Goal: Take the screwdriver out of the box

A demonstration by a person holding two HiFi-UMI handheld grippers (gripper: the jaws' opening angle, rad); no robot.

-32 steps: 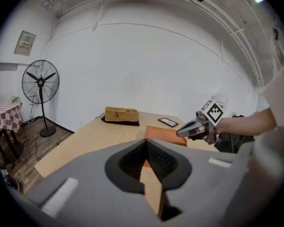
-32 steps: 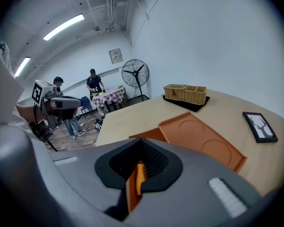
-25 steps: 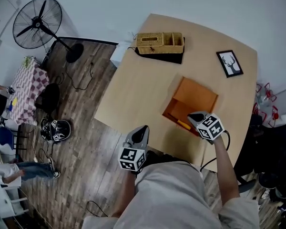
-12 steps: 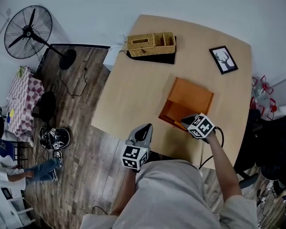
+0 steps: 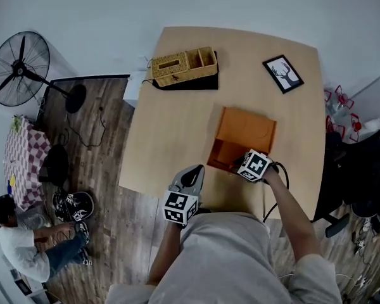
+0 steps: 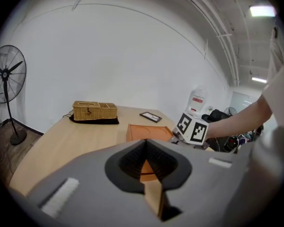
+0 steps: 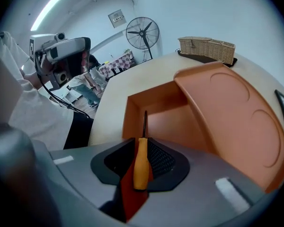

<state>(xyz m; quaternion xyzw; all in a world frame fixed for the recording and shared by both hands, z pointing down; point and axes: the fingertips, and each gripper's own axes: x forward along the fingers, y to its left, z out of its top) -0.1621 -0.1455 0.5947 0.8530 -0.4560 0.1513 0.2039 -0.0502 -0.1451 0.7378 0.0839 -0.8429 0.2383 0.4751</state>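
Observation:
An orange box (image 5: 230, 152) lies open on the wooden table (image 5: 171, 138), its lid (image 5: 247, 130) tipped back. In the right gripper view a screwdriver with a yellow handle (image 7: 141, 167) lies on the box floor (image 7: 170, 122), shaft pointing away. My right gripper (image 7: 141, 151) reaches into the box. Its jaws have just been opening and stand either side of the handle, not pressing it. The marker cube (image 5: 253, 165) hides the screwdriver in the head view. My left gripper (image 5: 190, 173) hovers at the table's near edge, jaws narrowly parted and empty (image 6: 146, 168).
A wicker basket (image 5: 183, 65) on a black mat stands at the table's far side, and a framed picture (image 5: 284, 73) lies at the far right. A floor fan (image 5: 19, 68) and a seated person (image 5: 25, 249) are off to the left.
My right gripper has gone down into the box, over the screwdriver, which it now hides. The left gripper has shifted slightly along the table's near edge.

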